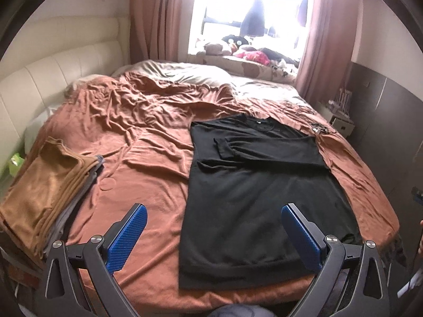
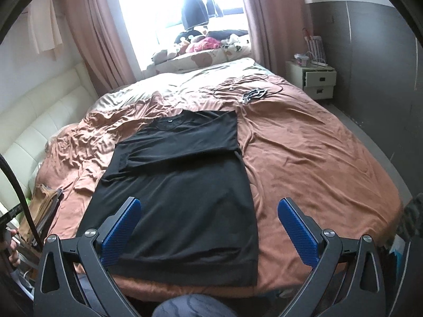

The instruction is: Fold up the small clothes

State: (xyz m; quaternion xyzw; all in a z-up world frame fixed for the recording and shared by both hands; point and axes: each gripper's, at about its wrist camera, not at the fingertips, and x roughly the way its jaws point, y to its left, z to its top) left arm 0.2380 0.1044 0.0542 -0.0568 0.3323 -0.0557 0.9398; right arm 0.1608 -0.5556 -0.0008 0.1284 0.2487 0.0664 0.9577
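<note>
Both grippers, left gripper [image 1: 213,220] & right gripper [image 2: 209,215], hover spread and empty over the near hem of the black top [image 1: 253,185] lying flat on the bed [image 1: 137,142] w/ sleeves folded in (sides done, I'd say), so next calls for pinching hem corners, folding toward collar.

no legible text, labels, brands or numbers — nothing readable on any surface

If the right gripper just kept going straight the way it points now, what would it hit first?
Most likely the black shirt spread on the bed: the open right gripper aims over its lower half, near the right edge. Nothing stands in between, though depth is hard to judge.
</note>
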